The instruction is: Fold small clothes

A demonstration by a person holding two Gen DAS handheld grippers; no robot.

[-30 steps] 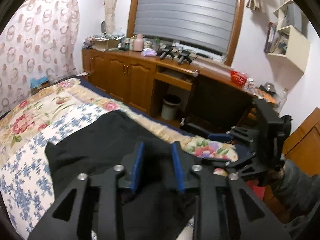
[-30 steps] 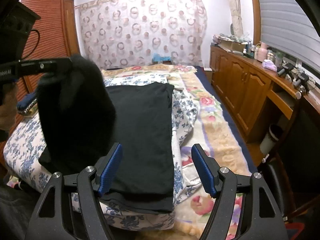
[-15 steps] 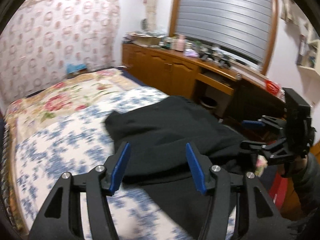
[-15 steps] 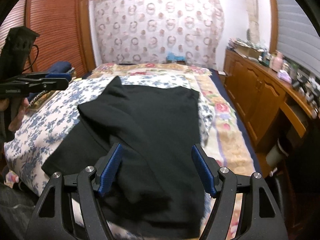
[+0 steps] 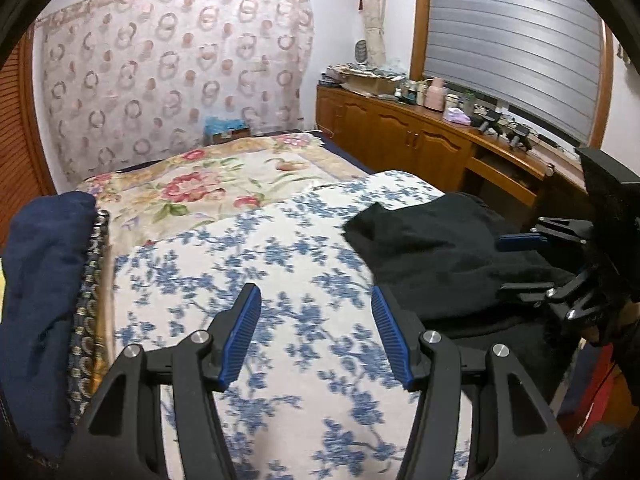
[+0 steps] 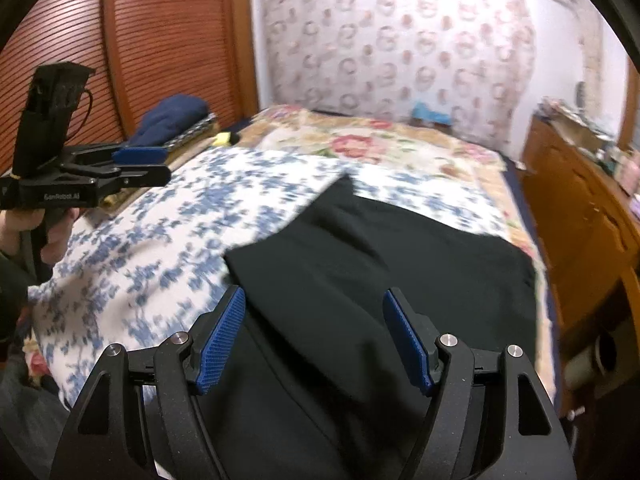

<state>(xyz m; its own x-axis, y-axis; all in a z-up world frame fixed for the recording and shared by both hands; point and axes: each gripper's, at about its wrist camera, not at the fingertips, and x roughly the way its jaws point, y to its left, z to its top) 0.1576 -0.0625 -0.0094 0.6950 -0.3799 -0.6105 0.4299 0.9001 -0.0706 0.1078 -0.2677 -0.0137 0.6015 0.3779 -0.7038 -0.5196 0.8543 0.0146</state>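
Note:
A black garment [image 6: 380, 272] lies on the blue-flowered bedspread [image 6: 160, 240], with one part folded over the rest; it also shows at the right of the left wrist view [image 5: 440, 252]. My left gripper [image 5: 316, 336] is open and empty above bare bedspread [image 5: 280, 280], left of the garment. My right gripper [image 6: 314, 340] is open and empty, just above the near part of the garment. Each gripper shows in the other's view: the left gripper [image 6: 136, 162] and the right gripper [image 5: 528, 260].
A dark blue cloth pile [image 5: 36, 300] lies on a patterned cushion at the bed's left side. A wooden cabinet [image 5: 420, 144] with clutter on top runs along the right of the bed. A wooden slatted door [image 6: 120, 40] stands behind the left gripper.
My left gripper held the black cloth, opened, let it drop folded over the garment, then swung left off it. My right gripper stayed open and came down closer over the garment.

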